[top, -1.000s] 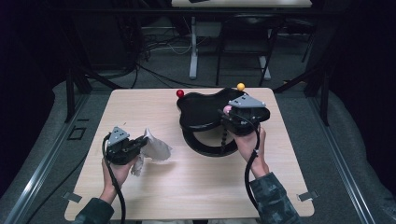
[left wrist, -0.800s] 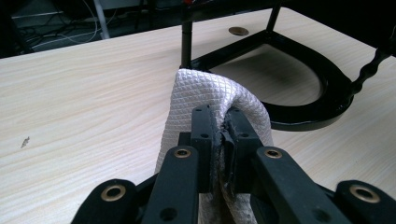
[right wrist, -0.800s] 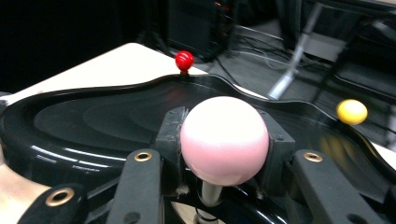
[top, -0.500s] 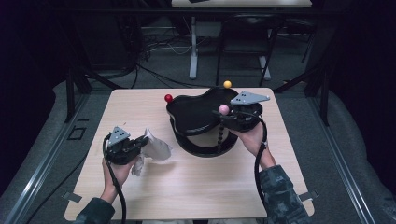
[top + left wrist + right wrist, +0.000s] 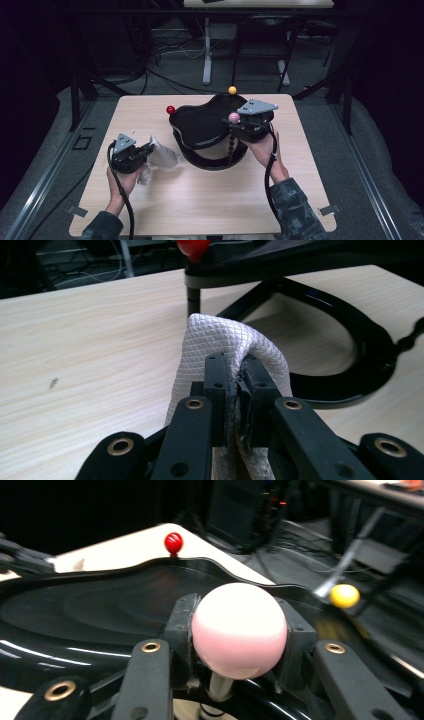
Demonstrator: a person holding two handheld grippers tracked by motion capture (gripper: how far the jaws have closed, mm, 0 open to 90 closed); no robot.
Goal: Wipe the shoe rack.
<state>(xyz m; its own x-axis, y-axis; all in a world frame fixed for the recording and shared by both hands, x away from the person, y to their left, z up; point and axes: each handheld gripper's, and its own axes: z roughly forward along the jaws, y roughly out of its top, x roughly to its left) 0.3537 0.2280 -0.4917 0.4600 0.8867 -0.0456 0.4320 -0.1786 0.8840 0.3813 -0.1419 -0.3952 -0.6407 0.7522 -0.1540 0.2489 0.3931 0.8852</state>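
High view: a white cloth [image 5: 161, 157] is pinched in the left hand-held gripper [image 5: 145, 151] at the worktop's [image 5: 200, 210] near left. The right hand-held gripper [image 5: 239, 126], whose jaws have just been opening slightly, is clamped on the pink ball [image 5: 234, 118] of a black tray stand [image 5: 202, 126], tilted up mid-worktop. The tray is best steadied by that ball while the cloth is brought across its glossy top in even strokes. Red [image 5: 171, 110] and yellow [image 5: 232, 90] balls at the far rim may snag the cloth. Beyond, cables and table legs are seen.
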